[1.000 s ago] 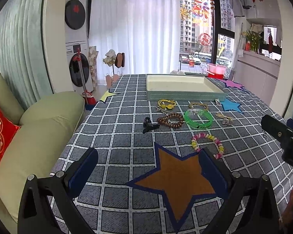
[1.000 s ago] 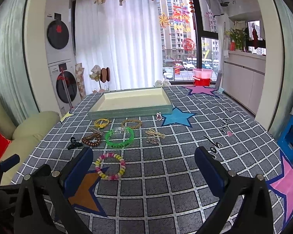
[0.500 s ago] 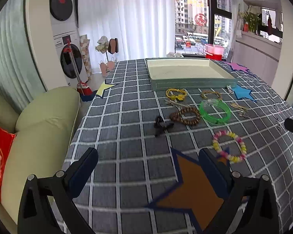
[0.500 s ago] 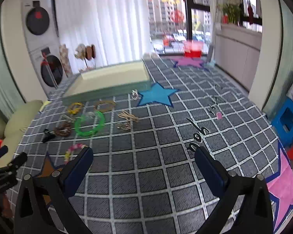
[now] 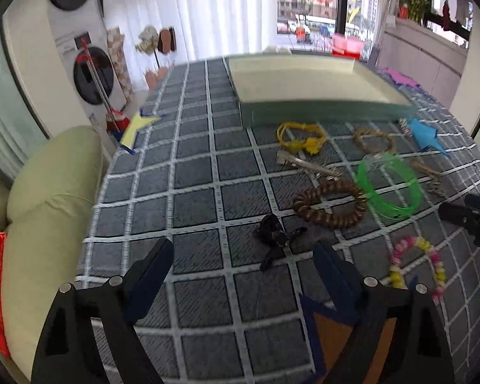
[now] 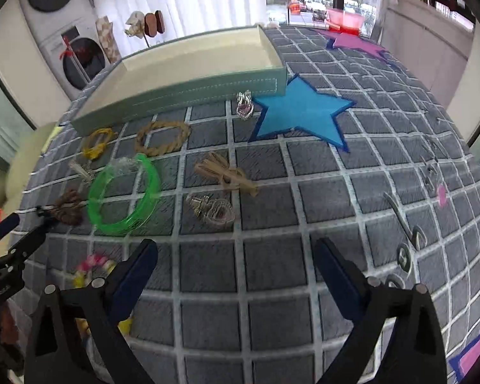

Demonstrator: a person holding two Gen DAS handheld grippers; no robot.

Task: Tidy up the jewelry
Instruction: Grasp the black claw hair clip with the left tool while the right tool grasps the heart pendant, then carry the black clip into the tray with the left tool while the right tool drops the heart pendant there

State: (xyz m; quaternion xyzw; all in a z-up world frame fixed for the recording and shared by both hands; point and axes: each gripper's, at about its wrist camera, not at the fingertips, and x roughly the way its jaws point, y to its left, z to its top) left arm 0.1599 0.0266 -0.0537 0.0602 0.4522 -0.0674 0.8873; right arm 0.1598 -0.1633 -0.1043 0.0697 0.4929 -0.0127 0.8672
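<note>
The left hand-held gripper (image 5: 240, 272) stands wide with nothing between its jaws, tilted down over a small black hair clip (image 5: 273, 235) just ahead of its fingertips. The right hand-held gripper (image 6: 236, 265) is wide too, its jaws closing on bare cloth, short of a silver clasp piece (image 6: 212, 209).

The jewelry lies loose on the tabletop (image 5: 195, 192), in front of the pale tray (image 5: 307, 80): a brown bead bracelet (image 5: 329, 203) touching a green bangle (image 6: 124, 195), a yellow cord bracelet (image 5: 300, 136), a tan rope bracelet (image 6: 163, 136), beige clips (image 6: 227, 174), a pastel bead bracelet (image 5: 416, 265) and a small crystal charm (image 6: 244, 105) by the tray wall.

All of it looks light. The bangle is probably stiff and slick, best pinched across its rim; the beads and cords should sag, so take one strand. The small metal pieces are likely fiddly and prone to slip.

The cloth is a grey checked weave with felt stars (image 6: 300, 112), soft enough to press into. Beyond are a sofa (image 5: 44, 192), stacked washing machines and curtained windows.
</note>
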